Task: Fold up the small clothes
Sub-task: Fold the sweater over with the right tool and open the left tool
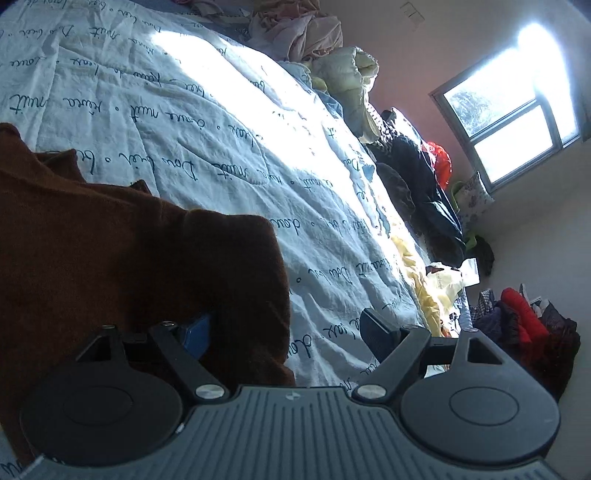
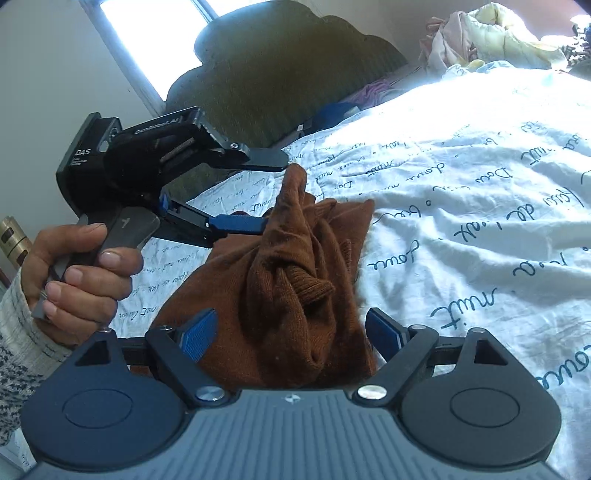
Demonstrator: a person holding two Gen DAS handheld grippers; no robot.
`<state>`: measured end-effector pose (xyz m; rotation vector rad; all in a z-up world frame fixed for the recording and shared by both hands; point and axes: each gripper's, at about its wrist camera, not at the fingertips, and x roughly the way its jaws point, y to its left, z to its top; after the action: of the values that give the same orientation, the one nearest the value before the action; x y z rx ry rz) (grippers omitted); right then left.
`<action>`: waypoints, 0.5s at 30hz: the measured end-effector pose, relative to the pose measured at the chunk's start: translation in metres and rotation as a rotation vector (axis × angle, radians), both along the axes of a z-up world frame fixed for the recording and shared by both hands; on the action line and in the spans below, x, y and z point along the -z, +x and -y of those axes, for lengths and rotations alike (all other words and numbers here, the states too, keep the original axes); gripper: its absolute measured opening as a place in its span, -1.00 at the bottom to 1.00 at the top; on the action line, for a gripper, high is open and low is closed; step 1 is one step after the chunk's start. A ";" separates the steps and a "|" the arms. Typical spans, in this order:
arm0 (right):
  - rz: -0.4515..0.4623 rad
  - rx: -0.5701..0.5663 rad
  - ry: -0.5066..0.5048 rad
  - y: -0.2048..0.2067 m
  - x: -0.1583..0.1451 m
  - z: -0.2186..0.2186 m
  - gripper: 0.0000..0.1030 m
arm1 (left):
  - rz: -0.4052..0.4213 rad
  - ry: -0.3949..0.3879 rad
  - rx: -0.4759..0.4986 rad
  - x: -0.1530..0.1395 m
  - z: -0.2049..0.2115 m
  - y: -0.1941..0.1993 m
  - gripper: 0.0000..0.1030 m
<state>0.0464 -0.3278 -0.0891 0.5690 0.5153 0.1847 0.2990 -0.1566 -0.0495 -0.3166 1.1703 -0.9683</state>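
Nearest in the right wrist view, the right claw (image 2: pixel 291 336) stands open, its blue-padded fingers (image 2: pixel 197 334) spread to either side of a bunched brown garment (image 2: pixel 295 280) that fills the gap between them; neither pad is seen pressing the cloth. The garment is a rust-brown knit, gathered into a lump with a ribbed cuff poking out, and it rests on the bed's white duvet (image 2: pixel 461 192), which is printed all over with dark cursive writing.

Just beyond, the left claw (image 2: pixel 271 192) comes in from the left, held in the person's left hand (image 2: pixel 81 273). Its jaws are apart: the blue lower finger touches the garment's side, and the black upper finger reaches to the raised tip of the cloth.

In the left wrist view the garment (image 1: pixel 129 266) drapes over the near left finger, hiding most of its blue pad, while the other finger sits clear over the duvet (image 1: pixel 221 129).

Farther off, crumpled pale clothes (image 1: pixel 306 33) lie at the bed's far edge, dark and red clothes (image 1: pixel 424 173) are piled beside it, and a bright window (image 1: pixel 513 122) is set in the wall
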 end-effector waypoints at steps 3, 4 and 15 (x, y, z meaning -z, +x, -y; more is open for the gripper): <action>0.052 -0.031 -0.019 -0.007 -0.010 0.004 0.71 | -0.053 -0.022 0.018 0.022 0.020 0.005 0.72; 0.054 -0.048 -0.031 -0.006 -0.012 0.003 0.71 | -0.065 -0.026 0.038 0.027 0.025 0.006 0.78; 0.097 -0.346 0.083 0.040 -0.026 0.004 0.71 | -0.065 -0.134 -0.138 -0.006 -0.089 -0.029 0.87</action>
<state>0.0860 -0.3316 -0.0630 0.5462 0.5110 0.5624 0.2702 -0.0673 -0.0432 -0.5325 1.1292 -0.9225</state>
